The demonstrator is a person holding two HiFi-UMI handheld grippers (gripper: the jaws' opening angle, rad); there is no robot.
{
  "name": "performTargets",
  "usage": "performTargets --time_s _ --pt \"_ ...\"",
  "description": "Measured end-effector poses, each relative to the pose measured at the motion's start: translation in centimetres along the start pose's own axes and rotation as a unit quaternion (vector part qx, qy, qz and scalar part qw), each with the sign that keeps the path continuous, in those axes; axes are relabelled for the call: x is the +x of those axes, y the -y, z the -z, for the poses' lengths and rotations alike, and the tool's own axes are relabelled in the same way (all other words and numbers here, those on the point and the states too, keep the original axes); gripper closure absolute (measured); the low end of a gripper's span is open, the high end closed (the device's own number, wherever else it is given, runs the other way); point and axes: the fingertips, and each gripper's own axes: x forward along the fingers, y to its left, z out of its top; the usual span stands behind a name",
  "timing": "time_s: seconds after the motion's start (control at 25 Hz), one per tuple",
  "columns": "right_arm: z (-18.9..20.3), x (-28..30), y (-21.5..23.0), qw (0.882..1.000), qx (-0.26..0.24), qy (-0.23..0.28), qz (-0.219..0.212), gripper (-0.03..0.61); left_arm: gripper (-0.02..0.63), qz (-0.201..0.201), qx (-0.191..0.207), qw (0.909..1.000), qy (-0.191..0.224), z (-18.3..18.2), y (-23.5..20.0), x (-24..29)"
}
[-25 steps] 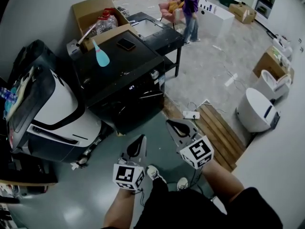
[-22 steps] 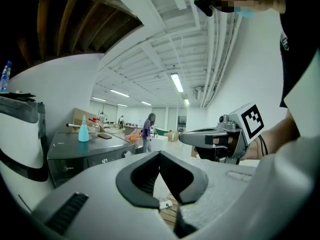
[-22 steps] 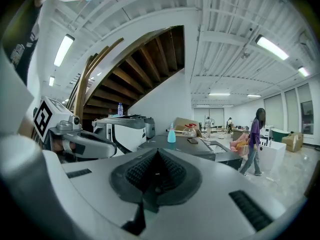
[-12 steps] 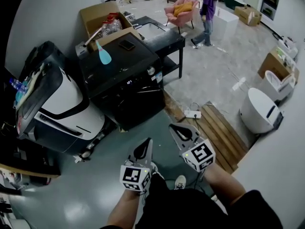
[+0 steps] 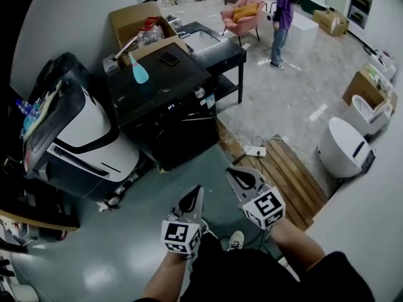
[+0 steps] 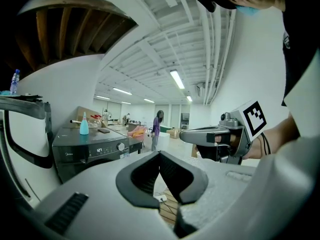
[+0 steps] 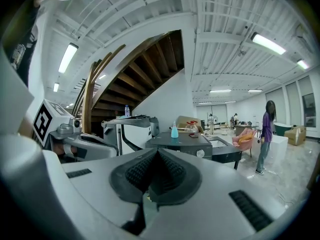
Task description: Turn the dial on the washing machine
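Though the washing machine [image 5: 162, 92] is boxy, its dial [image 5: 200, 94] is round.

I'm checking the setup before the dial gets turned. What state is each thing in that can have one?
Black washing machine: digital display lit.
Silver round dial: untouched, both grippers well short of it.
Left gripper: shut, empty.
Right gripper: shut, empty.
Turquoise plastic bottle: upright on the machine's top.
Brown cardboard box: open, flaps up.

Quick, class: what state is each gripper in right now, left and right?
Left gripper: closed, holding nothing.
Right gripper: closed, holding nothing.
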Motion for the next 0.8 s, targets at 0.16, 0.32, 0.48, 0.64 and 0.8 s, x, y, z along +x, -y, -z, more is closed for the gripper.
performTargets --time_s 0.16,0.32,0.48,0.64,0.8 --pt "0.6 0.5 0.3 1.000 0.007 -0.004 -0.002 0.581 0.609 0.000 0.004 1.0000 0.001 0.1 -0.3 0.3" --pt "1.0 1.0 0.8 1.000 0.010 -0.007 -0.004 0.581 0.609 -0.005 -0.001 1.0000 -0.002 0.2 -0.8 0.8" --pt "1.1 1.5 1.2 1.000 0.013 -0.008 -0.005 0.581 0.609 -0.006 -0.001 1.0000 -0.004 0.3 -1.1 1.3" --pt "1.2 1.6 1.5 1.000 0.008 -0.007 -0.009 0.581 0.609 -0.006 -0.004 1.0000 -0.006 0.4 -1.1 1.9" --pt "1.4 1.5 1.7 1.000 0.017 -0.009 -0.007 0.581 0.609 -0.005 -0.006 0.9999 -0.007 0.3 -1.0 2.3"
